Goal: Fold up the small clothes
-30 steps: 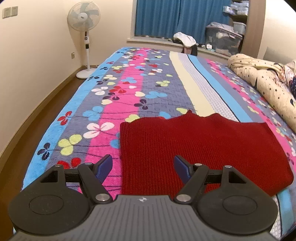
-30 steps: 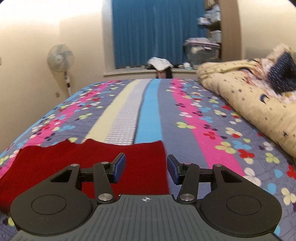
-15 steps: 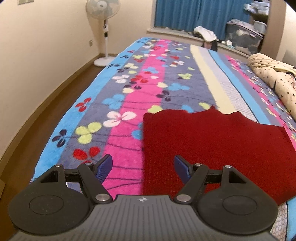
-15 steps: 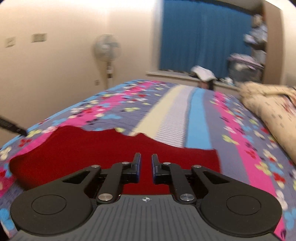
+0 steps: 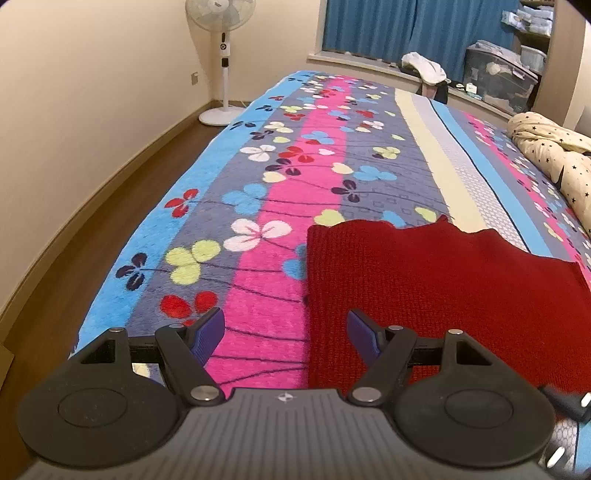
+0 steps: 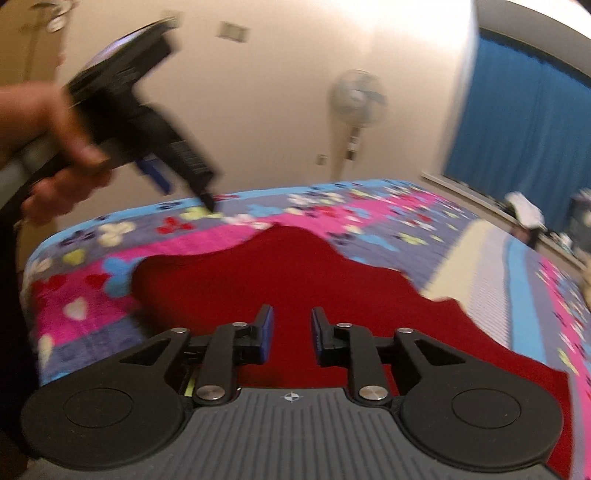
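Observation:
A dark red knitted garment (image 5: 436, 291) lies flat and folded on the flowered bedspread (image 5: 280, 206). My left gripper (image 5: 286, 334) is open and empty, hovering over the garment's left edge near the bed's front. In the right wrist view the garment (image 6: 295, 273) fills the middle. My right gripper (image 6: 291, 330) is above it, its jaws a small gap apart with nothing between them. The left gripper (image 6: 173, 177) shows at upper left in a hand. This view is blurred by motion.
A cream star-print duvet (image 5: 554, 147) lies at the bed's right side. A standing fan (image 5: 221, 55) is by the far left wall. Wooden floor (image 5: 92, 236) runs along the bed's left edge. Blue curtains (image 5: 406, 26) and storage boxes (image 5: 498, 77) are behind the bed.
The right gripper has swung left over the garment and its jaws have opened a little from nearly shut. The left gripper has drifted left, staying open.

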Tool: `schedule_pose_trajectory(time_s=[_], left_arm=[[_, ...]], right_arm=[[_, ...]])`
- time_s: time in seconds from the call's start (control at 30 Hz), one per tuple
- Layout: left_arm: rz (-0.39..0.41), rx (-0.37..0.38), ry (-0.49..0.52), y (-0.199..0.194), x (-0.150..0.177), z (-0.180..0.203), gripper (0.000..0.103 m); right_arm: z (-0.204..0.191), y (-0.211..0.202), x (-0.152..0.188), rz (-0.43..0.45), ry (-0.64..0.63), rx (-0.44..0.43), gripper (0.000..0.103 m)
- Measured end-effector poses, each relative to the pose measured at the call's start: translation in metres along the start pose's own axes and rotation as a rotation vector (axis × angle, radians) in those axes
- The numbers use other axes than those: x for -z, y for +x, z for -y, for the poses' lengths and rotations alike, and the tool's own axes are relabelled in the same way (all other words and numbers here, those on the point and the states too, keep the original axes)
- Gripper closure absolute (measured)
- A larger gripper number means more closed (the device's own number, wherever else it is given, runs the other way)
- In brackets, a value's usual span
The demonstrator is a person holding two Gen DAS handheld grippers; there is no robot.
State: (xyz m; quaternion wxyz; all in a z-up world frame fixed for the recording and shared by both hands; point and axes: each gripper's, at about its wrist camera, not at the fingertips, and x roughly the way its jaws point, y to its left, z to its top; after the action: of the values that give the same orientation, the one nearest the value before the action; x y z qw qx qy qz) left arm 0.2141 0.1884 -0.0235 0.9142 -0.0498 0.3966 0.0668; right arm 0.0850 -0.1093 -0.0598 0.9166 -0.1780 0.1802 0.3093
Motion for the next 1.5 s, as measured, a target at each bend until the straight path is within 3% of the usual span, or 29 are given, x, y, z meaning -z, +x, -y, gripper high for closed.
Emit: schedule_pose_trajectory(time_s=[0.23,0.47,0.57,0.6,0.67,0.73,0.93,1.03,1.1,1.17,1.23,1.33,1.4,1.5], left_arm=[[-0.022,0.003,-0.054,0.005,-0.003,-0.014,0.025],[-0.06,0.023,-0.103,0.017,-0.009,-0.024,0.025],[-0.126,0.096,-0.142,0.034,-0.015,-0.031,0.019],[-0.168,0.143,-0.164,0.043,-0.017,-0.033,0.019],[-0.227,0.22,-0.213,0.058,-0.02,-0.036,0.018],[-0.278,0.293,-0.258,0.076,-0.025,-0.036,0.017],[-0.403,0.519,-0.329,0.13,-0.041,-0.019,0.014],[-0.431,0.577,-0.343,0.155,-0.048,-0.008,0.014],[-0.434,0.605,-0.365,0.167,-0.05,-0.003,0.022],[-0.437,0.6,-0.371,0.176,-0.05,0.001,0.068],[-0.417,0.591,-0.354,0.174,-0.051,0.001,0.076],[-0.334,0.636,-0.355,0.149,-0.06,-0.008,0.079],[-0.24,0.669,-0.383,0.119,-0.067,-0.026,0.079],[-0.127,0.691,-0.417,0.081,-0.068,-0.053,0.079]], right_arm=[[-0.057,0.026,-0.001,0.026,-0.135,-0.058,0.054],[-0.1,0.072,0.01,-0.04,-0.33,-0.07,0.047],[-0.111,0.086,0.013,-0.05,-0.41,-0.052,0.042],[-0.112,0.088,0.012,-0.044,-0.415,-0.056,0.043],[-0.113,0.089,0.008,-0.023,-0.429,-0.04,0.069],[-0.107,0.089,0.003,-0.018,-0.409,-0.042,0.083],[-0.075,0.052,-0.028,0.115,-0.235,-0.018,0.088],[-0.06,0.032,-0.034,0.153,-0.154,-0.01,0.088],[-0.056,0.022,-0.035,0.176,-0.131,-0.011,0.088],[-0.055,0.015,-0.032,0.186,-0.129,-0.009,0.088],[-0.054,0.013,-0.031,0.181,-0.122,-0.016,0.088],[-0.063,0.012,-0.035,0.195,-0.143,-0.044,0.089],[-0.069,0.007,-0.045,0.225,-0.153,-0.074,0.089],[-0.076,-0.015,-0.066,0.304,-0.053,-0.109,0.089]])
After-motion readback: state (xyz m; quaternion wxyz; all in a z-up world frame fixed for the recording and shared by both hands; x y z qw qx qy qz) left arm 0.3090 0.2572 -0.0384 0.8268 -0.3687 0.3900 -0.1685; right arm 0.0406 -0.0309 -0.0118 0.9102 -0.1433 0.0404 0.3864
